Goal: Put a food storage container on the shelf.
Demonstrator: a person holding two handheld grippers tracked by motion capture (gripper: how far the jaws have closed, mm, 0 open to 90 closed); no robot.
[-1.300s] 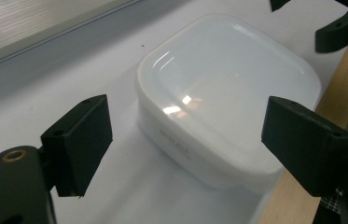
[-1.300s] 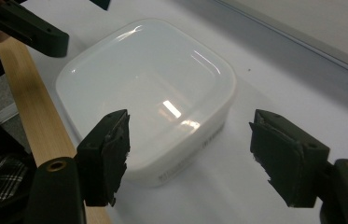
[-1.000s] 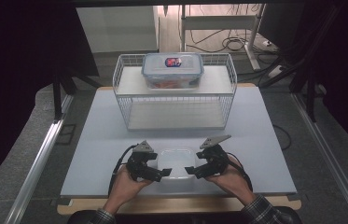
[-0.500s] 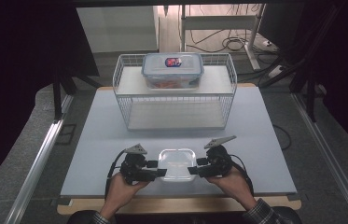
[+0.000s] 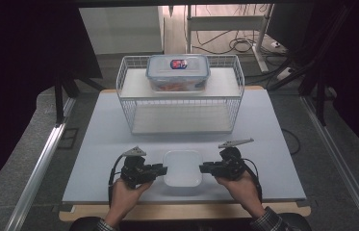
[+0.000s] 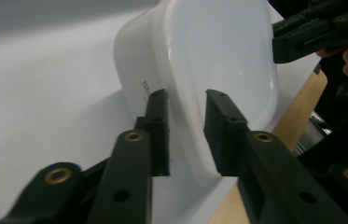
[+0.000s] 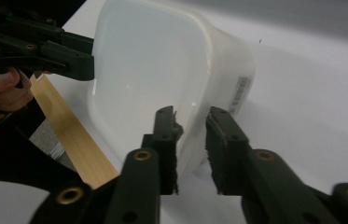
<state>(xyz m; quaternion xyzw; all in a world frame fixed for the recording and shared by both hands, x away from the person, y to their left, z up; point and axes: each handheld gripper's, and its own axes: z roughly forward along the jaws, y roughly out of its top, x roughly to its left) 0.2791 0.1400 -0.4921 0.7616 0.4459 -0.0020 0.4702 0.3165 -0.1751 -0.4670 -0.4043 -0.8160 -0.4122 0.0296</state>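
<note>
I see a pale grey table top (image 5: 263, 144) ahead of the grippers, its wooden front edge (image 5: 182, 211) nearest me, grey carpeted floor (image 5: 331, 125) to either side, metal rails (image 5: 37, 168) flanking, cables (image 5: 237, 45) on the lit floor beyond, dark surroundings left and right.

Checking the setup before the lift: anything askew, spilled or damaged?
Nothing stands out. The white tub sits square and empty on the table, the left gripper and right gripper having just closed on opposite rims. The lidded box sits upright on the wire rack.
</note>
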